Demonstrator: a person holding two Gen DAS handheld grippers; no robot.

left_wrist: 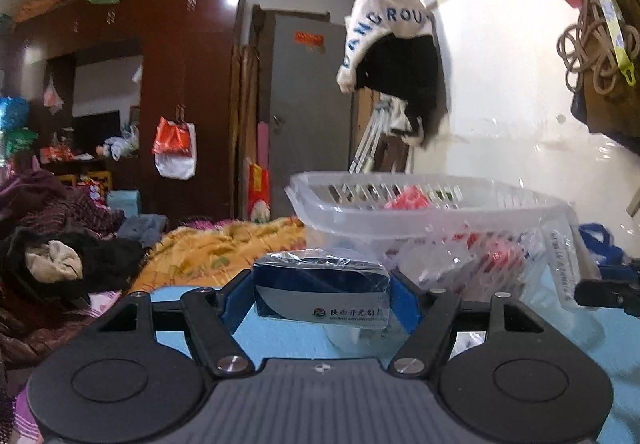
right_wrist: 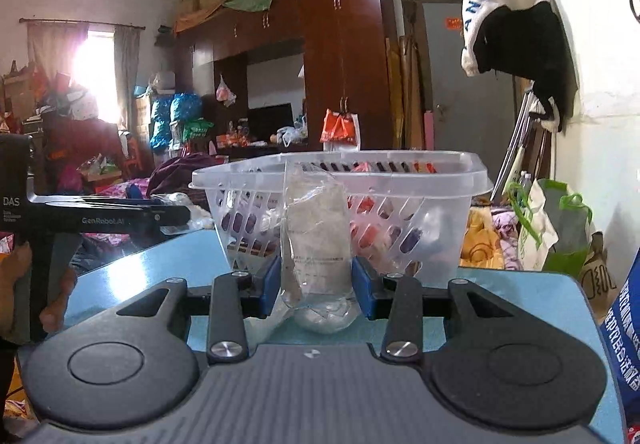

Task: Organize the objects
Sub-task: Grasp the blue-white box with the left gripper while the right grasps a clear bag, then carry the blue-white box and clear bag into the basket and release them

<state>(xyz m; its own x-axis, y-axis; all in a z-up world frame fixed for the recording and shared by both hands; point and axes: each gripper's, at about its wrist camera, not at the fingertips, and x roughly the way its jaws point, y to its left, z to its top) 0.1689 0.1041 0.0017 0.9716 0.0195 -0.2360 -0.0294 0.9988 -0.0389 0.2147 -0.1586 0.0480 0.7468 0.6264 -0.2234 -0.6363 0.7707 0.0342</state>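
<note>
My left gripper (left_wrist: 322, 294) is shut on a dark blue and white box (left_wrist: 321, 291) wrapped in clear film, lifted a little above the blue table (left_wrist: 280, 336). Its blue pads press both ends of the box. A clear slotted plastic basket (left_wrist: 420, 203) holding red packets stands just behind it. In the right wrist view my right gripper (right_wrist: 316, 280) is shut on a clear plastic bag (right_wrist: 318, 244) with white contents, held upright in front of the same basket (right_wrist: 340, 179). The left gripper's black body (right_wrist: 100, 217) and a hand (right_wrist: 24, 268) show at the left.
A blue printed bag (right_wrist: 624, 324) lies at the table's right edge. Beyond the table's far edge lie a yellow blanket (left_wrist: 216, 248) and piled clothes (left_wrist: 60, 264). A garment hangs on the white wall (left_wrist: 396, 55), and a dark wardrobe (left_wrist: 180, 83) stands behind.
</note>
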